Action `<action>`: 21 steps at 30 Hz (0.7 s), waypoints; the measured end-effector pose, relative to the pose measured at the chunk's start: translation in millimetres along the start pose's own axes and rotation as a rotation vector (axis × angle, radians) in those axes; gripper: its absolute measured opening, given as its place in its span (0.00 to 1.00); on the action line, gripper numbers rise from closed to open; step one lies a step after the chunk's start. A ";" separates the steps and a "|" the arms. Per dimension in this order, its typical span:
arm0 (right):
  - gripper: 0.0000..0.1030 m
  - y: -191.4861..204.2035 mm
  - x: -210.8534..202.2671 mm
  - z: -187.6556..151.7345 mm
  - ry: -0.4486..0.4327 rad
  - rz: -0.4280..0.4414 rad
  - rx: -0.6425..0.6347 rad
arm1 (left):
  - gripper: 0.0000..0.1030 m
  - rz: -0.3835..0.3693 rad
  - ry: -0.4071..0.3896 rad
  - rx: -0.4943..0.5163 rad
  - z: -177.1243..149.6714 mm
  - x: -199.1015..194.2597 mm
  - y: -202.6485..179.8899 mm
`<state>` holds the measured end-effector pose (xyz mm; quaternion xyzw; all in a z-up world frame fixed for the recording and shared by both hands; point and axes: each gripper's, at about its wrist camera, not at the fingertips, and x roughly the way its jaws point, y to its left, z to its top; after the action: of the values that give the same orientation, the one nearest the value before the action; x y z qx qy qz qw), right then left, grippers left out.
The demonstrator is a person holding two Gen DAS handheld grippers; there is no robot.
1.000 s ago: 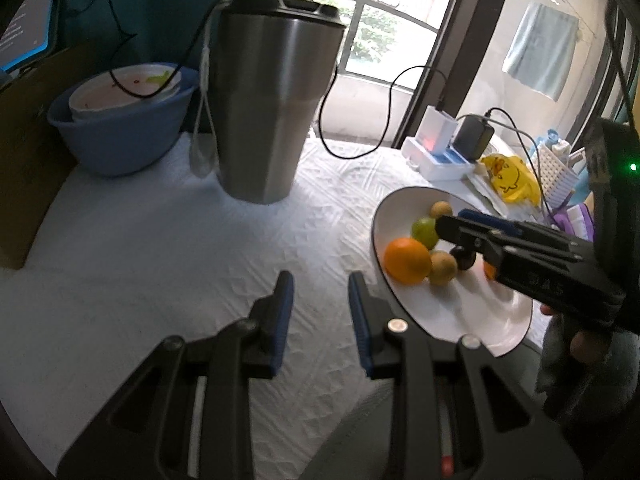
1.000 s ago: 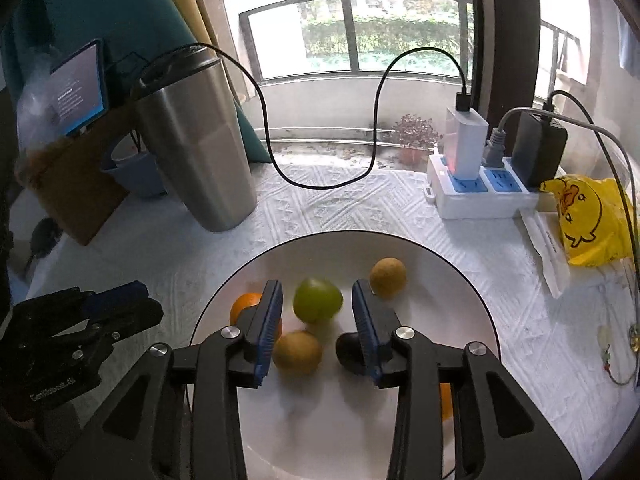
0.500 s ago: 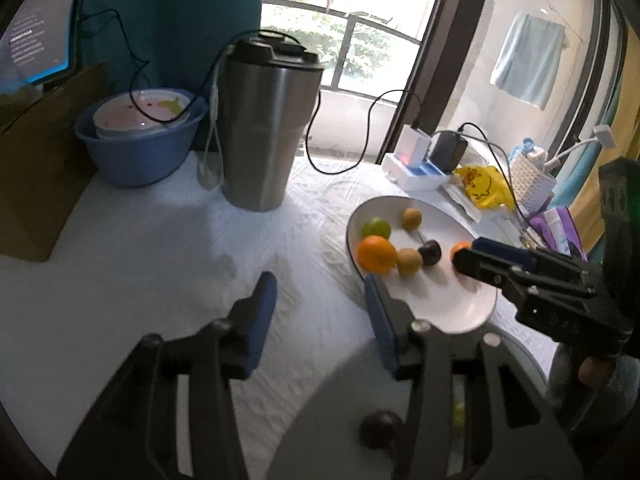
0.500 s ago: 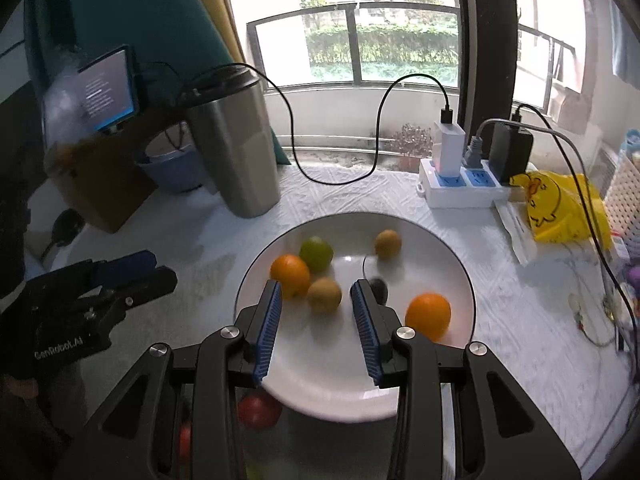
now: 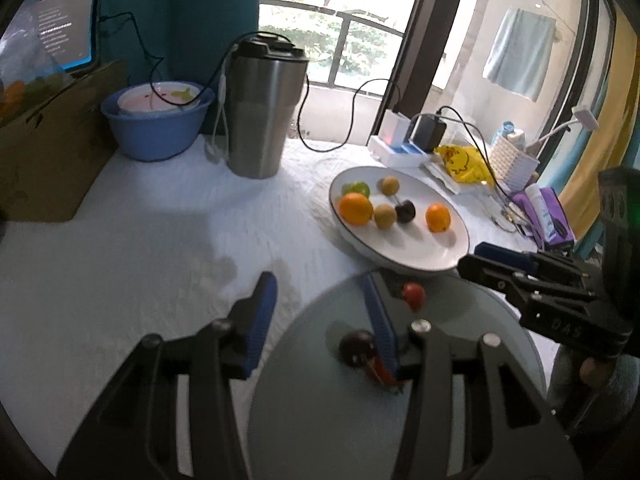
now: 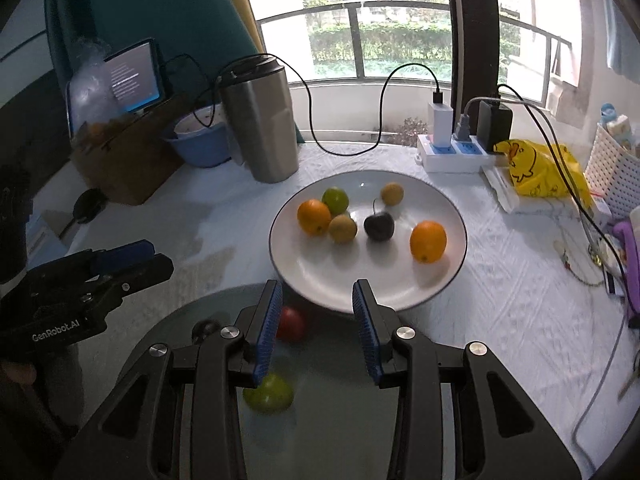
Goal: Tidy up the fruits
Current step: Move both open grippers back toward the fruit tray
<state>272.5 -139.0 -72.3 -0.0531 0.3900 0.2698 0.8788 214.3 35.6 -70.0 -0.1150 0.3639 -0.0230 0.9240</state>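
A white plate (image 6: 448, 268) (image 5: 424, 252) holds two oranges (image 6: 314, 217) (image 6: 427, 241), a green fruit (image 6: 335, 199), two small brown fruits (image 6: 343, 229) (image 6: 391, 194) and a dark cherry (image 6: 378, 226). A grey round plate (image 6: 336, 412) (image 5: 320, 420) in front holds a red fruit (image 6: 291, 323) (image 5: 413, 295), a green fruit (image 6: 269, 397) and a dark fruit (image 5: 356, 347). My right gripper (image 6: 318, 330) is open and empty above the grey plate. My left gripper (image 5: 320, 320) is open and empty over the grey plate's left rim.
A steel tumbler (image 6: 260, 124) with a cable, a blue basin (image 6: 200, 142), a cardboard box (image 6: 128, 160) and a tablet (image 6: 134, 78) stand at the back left. A power strip (image 6: 452, 154), yellow bag (image 6: 540, 168) and white basket (image 6: 616, 172) stand at the right.
Both grippers have pulled back and up from the white plate; the grey plate with its fruits has come into view. Both sets of jaws have opened wider. A second orange now shows.
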 end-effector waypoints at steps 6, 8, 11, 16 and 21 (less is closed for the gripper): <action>0.38 4.0 5.2 -21.5 0.043 0.022 0.015 | 0.46 -0.002 0.025 0.004 -15.8 0.9 -3.7; 0.38 4.7 7.1 -27.4 0.056 0.030 0.019 | 0.46 -0.002 0.037 0.005 -20.8 2.9 -4.1; 0.38 5.5 10.4 -35.8 0.077 0.042 0.031 | 0.46 -0.005 0.059 0.006 -27.6 7.6 -5.5; 0.38 7.4 8.8 -41.5 0.073 0.060 0.045 | 0.46 -0.017 0.098 0.002 -36.2 16.4 -5.9; 0.38 9.7 6.9 -44.6 0.074 0.078 0.050 | 0.46 -0.029 0.100 0.014 -32.8 20.6 -11.9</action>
<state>242.0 -141.4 -106.9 -0.0258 0.4306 0.2920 0.8536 207.6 15.1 -104.2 -0.1125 0.4079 -0.0446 0.9050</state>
